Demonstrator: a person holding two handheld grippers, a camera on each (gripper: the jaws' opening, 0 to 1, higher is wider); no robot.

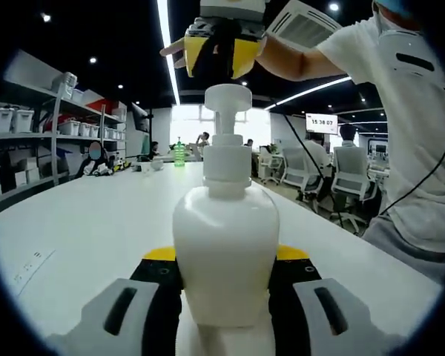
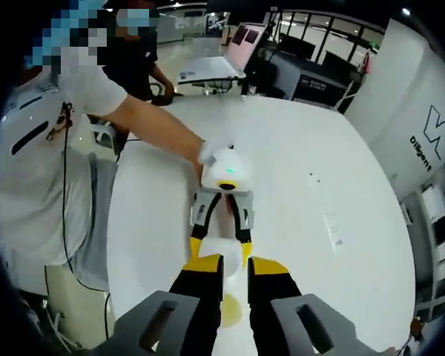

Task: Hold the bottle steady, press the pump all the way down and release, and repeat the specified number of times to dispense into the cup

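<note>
Left gripper view, hand-held gripper (image 1: 226, 297) clamping white bottle (image 1: 225, 248)

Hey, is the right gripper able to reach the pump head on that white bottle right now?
Probably yes. The right gripper hangs directly above the pump head with nothing between them, while the left gripper clamps the white bottle on the table.

Opaque white plastic pump bottle (image 1: 225, 252): white body, white pump head, unmarked. Left gripper (image 1: 226, 297): black jaws with yellow tips, grey housing. Right gripper (image 1: 221, 53): the same yellow and black. Broad glossy white table (image 1: 89, 215): plain, no pattern. Small translucent green bottle (image 1: 179, 152) at its far end. Person's short-sleeved white shirt (image 2: 37, 170): plain, crossed by a thin black cable (image 2: 64, 185).
</note>
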